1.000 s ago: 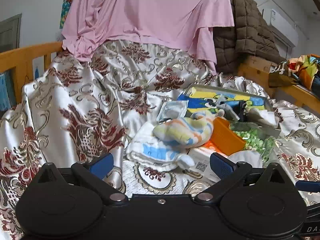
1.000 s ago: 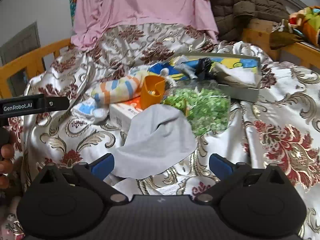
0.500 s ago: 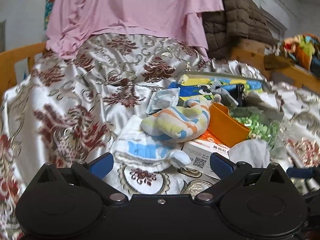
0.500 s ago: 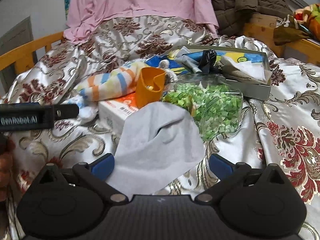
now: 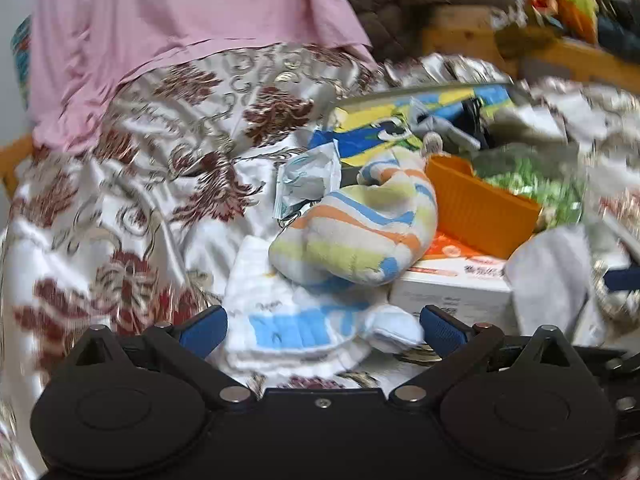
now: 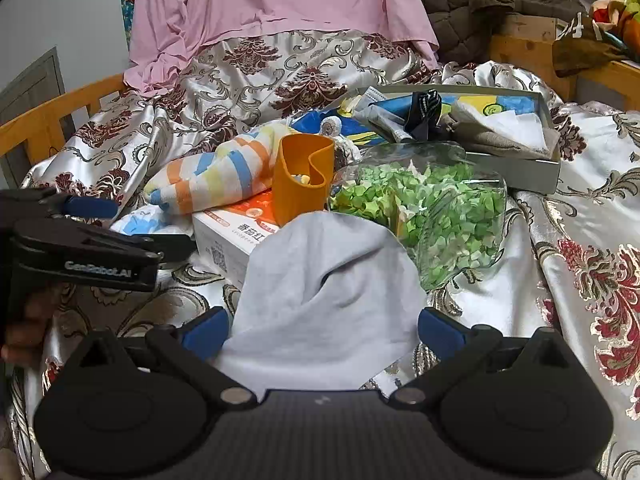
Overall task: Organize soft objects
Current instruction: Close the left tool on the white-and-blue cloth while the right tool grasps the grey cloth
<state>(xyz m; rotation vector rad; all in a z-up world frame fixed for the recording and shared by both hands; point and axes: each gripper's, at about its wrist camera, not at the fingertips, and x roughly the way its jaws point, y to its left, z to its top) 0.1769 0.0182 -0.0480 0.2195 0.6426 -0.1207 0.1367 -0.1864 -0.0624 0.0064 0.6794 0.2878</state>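
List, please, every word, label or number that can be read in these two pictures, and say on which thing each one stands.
"GenRobot.AI": on the side of the left gripper, seen in the right wrist view.
Chinese characters on the white and orange box: too small to read with certainty.
A printed code on the box's side: not readable.
Faint script on the white and blue cloth: too blurred.

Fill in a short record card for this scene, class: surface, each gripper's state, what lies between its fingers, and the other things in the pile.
surface: patterned bedspread
left gripper: open, nothing held
between left fingers: white and blue cloth
right gripper: open, nothing held
between right fingers: grey cloth
pile: striped towel lying partly on a white box; orange cup; bag of green bits
behind pile: shallow grey box of oddments
backdrop: pink sheet
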